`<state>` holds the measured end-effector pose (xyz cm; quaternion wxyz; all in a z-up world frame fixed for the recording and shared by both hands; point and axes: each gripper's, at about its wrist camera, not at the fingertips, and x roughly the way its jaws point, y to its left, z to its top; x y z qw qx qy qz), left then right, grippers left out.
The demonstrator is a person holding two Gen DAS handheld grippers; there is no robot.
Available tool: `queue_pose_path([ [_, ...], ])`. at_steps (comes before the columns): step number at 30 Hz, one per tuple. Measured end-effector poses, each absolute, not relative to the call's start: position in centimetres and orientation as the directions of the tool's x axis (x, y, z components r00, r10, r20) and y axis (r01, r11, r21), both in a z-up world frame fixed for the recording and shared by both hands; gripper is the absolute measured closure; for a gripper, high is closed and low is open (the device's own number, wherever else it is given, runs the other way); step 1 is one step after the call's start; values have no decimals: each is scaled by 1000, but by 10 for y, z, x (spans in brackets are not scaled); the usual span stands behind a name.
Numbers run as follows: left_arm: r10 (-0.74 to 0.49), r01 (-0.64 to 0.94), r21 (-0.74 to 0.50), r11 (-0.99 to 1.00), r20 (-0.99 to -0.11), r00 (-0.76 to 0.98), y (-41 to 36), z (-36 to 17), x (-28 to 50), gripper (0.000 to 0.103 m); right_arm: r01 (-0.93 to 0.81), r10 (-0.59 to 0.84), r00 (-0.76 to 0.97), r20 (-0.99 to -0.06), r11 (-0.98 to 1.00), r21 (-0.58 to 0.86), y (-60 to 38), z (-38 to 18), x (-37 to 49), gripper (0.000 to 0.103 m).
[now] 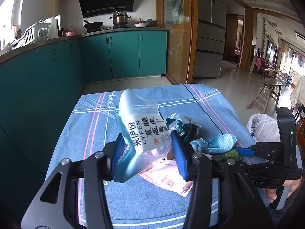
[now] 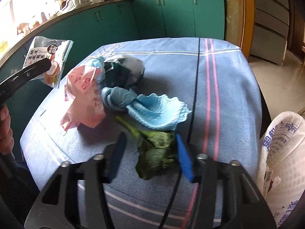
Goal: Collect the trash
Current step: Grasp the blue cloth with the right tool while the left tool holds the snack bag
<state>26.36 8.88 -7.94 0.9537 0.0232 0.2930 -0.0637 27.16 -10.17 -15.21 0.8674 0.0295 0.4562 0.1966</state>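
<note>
From the left wrist, the left hand-held gripper (image 1: 148, 152) is clamped on a white and pale blue snack wrapper (image 1: 141, 126), its blue pads pressing the crinkled lower part while the rest stands up, clear of the blue striped cloth (image 1: 95, 126) over the counter. My reading is that the wrapper is held aloft, ready for the bag, while the other hand works. Behind it the rest of the trash sits bunched together: a pink printed wrapper (image 1: 167, 175) flat on the cloth, a clear bag with dark contents (image 1: 181, 126) and a crumpled blue paper towel (image 1: 215, 143). The right hand-held gripper (image 1: 246, 151) reaches in low from the right edge, and beyond it a white plastic bag (image 1: 263, 126) stands at the counter's corner, probably the collecting bag. From the right wrist, the right hand-held gripper (image 2: 150, 152) straddles a wilted green vegetable leaf (image 2: 154, 152) lying on the cloth just this side of the towel. Its jaws stand apart: the right pad is at or against the leaf's edge, the left pad clear of it, so nothing is clamped yet. The white bag rises near the right edge, close by for a short drop.
</note>
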Motion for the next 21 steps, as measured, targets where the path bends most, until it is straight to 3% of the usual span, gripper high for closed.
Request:
queue_pose_path([
  [5, -107, 134, 8, 991, -557, 824, 88, -78, 263, 54, -334, 386, 502, -774, 912, 238, -104, -148, 264, 81],
  [15, -107, 134, 8, 991, -558, 823, 88, -78, 262, 54, -452, 425, 428, -797, 865, 219, -94, -137, 236, 83],
  [16, -105, 132, 8, 991, -557, 824, 88, -77, 262, 54, -452, 424, 428, -798, 865, 217, -93, -138, 236, 80],
  [18, -103, 128, 5, 992, -556, 825, 89, -77, 262, 54, -453, 450, 434, -781, 858, 242, -96, -136, 236, 64],
  [19, -103, 125, 2, 992, -554, 826, 90, -76, 262, 54, -444, 462, 446, -767, 858, 258, -99, -133, 236, 50],
  [20, -103, 123, -1, 992, -553, 827, 91, -76, 262, 54, -427, 467, 472, -747, 863, 269, -104, -128, 237, 42],
  [21, -103, 122, -4, 993, -552, 827, 92, -76, 262, 54, -405, 461, 513, -725, 874, 269, -109, -122, 238, 42],
])
